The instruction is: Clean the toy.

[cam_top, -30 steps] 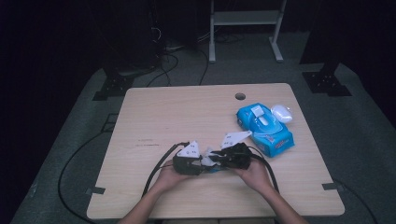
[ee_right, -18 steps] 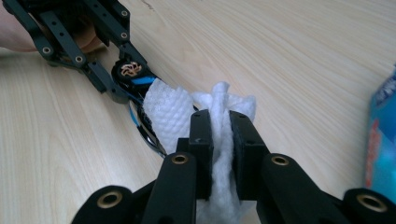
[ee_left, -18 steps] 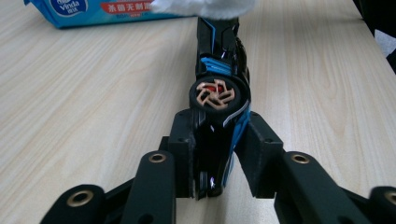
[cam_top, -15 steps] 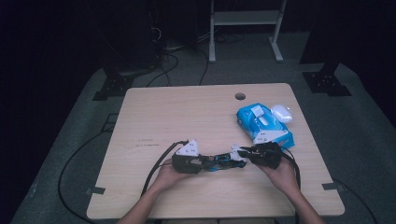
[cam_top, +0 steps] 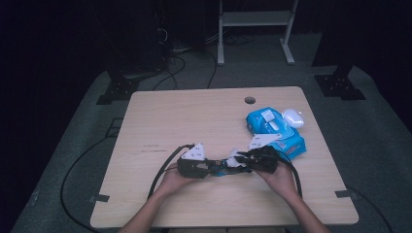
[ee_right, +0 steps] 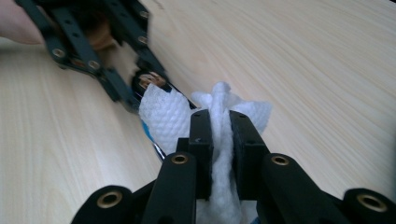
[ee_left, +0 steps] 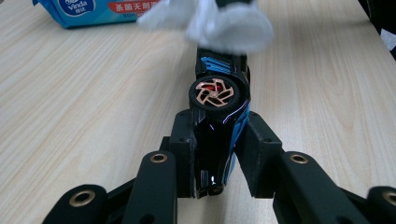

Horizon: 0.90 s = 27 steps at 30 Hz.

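here, left tool (ee_left: 219, 154) clamping toy car (ee_left: 218, 116), nose hidden behind wipe (ee_right: 219, 140), right tool (ee_right: 219, 149) pinching it

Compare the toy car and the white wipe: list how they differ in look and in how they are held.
The toy car is hard, glossy black and blue with a copper-spoked wheel; the white wipe is soft, crumpled and textured. The car is clamped in the left claw, the wipe in the right claw. The car lies on its side with a wheel facing up; the wipe bunches loosely against the car's far end. Both are gripped just above the wooden table.
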### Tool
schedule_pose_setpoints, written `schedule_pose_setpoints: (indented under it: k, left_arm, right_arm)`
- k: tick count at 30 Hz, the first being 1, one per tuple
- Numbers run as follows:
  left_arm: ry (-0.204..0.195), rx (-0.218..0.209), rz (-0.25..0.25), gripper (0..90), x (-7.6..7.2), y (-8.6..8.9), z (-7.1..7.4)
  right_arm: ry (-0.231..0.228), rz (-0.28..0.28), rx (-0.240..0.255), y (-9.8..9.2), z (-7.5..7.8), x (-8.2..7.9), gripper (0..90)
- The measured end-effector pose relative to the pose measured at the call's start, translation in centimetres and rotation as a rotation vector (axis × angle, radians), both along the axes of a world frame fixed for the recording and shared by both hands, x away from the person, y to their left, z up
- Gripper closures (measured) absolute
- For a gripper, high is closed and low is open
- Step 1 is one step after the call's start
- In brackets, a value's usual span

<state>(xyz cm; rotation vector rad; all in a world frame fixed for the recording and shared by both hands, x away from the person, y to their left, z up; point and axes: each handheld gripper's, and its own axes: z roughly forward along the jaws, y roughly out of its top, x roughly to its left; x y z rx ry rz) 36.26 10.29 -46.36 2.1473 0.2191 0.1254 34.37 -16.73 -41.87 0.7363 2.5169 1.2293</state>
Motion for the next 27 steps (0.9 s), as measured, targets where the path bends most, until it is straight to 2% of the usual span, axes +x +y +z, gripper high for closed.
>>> schedule_pose_setpoints:
  k: [2,4,7,9,13,16,19,22,27]
  left_arm:
    - [0.009,-0.004,0.002,68.4,0.0,0.0,-0.1]
    - [0.024,-0.022,-0.001,67.1,0.0,0.0,-0.1]
    - [0.056,-0.063,-0.005,54.9,-0.1,0.0,0.1]
    - [0.076,-0.092,-0.008,52.2,0.0,0.1,0.3]
    - [0.152,-0.169,0.000,52.2,0.5,0.6,0.4]
    - [0.178,-0.220,0.022,53.0,0.8,1.0,0.8]
    - [0.231,-0.271,0.058,54.0,1.1,1.5,0.9]
    - [0.239,-0.241,0.089,54.2,1.3,1.6,0.6]
    - [0.294,-0.259,0.101,53.3,1.5,1.6,0.3]
  right_arm:
    - [0.023,-0.029,0.029,-1.4,0.0,0.0,79.8]
    - [0.039,-0.024,0.042,-1.9,-0.1,0.0,79.8]
    - [0.013,-0.013,0.019,-1.5,-0.1,-0.3,79.8]
    - [0.009,-0.011,0.025,-1.5,-0.3,-0.3,79.8]
    - [-0.006,-0.003,0.053,-1.8,-0.6,-0.4,79.7]
    - [-0.025,0.009,0.047,-1.8,-0.7,-0.6,79.8]
    - [-0.039,0.021,0.044,-1.8,-0.7,-0.8,79.8]
    - [-0.048,0.031,0.045,-1.9,-0.8,-1.0,79.8]
    - [-0.071,0.046,0.039,-1.9,-0.9,-1.7,79.8]
